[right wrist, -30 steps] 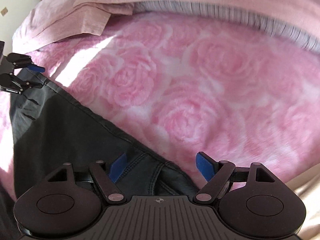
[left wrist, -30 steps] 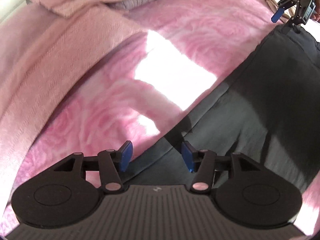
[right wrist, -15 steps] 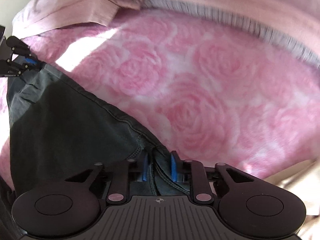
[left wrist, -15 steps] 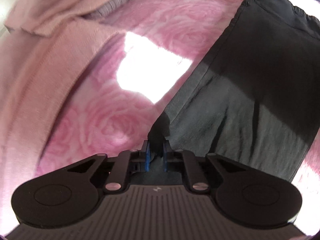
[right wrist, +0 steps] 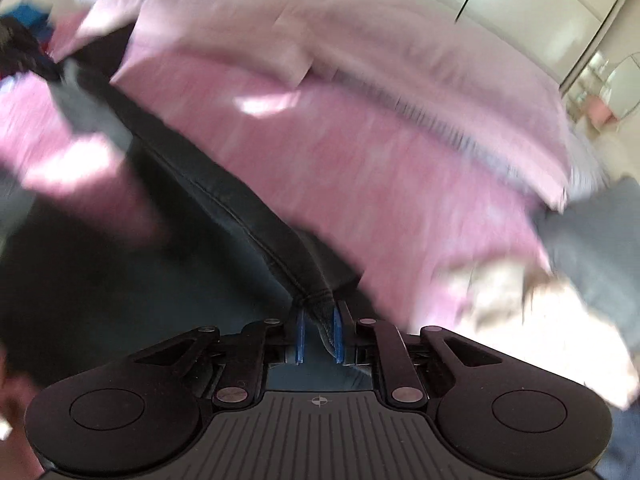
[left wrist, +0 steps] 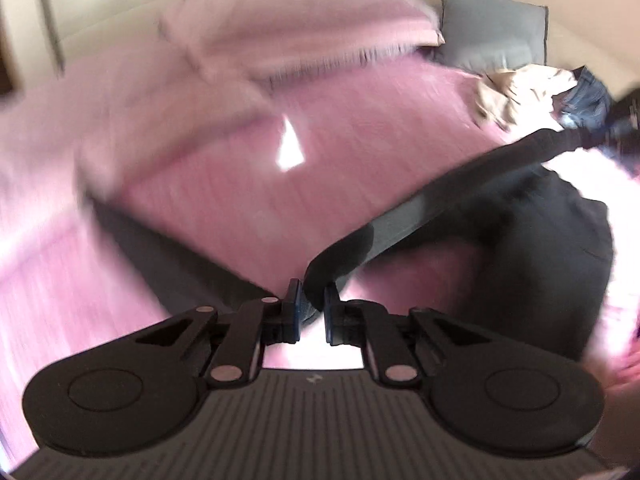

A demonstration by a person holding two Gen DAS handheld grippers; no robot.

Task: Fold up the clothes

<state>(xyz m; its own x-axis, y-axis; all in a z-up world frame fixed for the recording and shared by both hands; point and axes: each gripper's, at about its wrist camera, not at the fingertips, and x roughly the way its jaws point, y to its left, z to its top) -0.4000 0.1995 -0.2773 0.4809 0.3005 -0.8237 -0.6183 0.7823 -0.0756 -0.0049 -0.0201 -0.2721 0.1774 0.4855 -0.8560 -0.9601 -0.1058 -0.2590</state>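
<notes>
A pair of dark grey jeans [left wrist: 540, 248] hangs stretched above the pink rose-patterned blanket [left wrist: 280, 184]. My left gripper [left wrist: 311, 308] is shut on one end of the jeans. My right gripper [right wrist: 319, 332] is shut on a seamed corner of the jeans [right wrist: 224, 208], whose edge runs up to the left. The right gripper shows blurred at the far right of the left wrist view [left wrist: 624, 120]. Both views are motion-blurred.
Pink pillows [left wrist: 288, 36] and a grey cushion [left wrist: 492, 28] lie at the head of the bed. A pile of beige and blue clothes [left wrist: 536, 92] lies near the cushion; it also shows in the right wrist view [right wrist: 532, 320]. Wardrobe doors [right wrist: 500, 4] stand behind.
Both grippers went from open to shut on the jeans, then lifted them off the blanket. The cameras now tilt up to show pillows and walls.
</notes>
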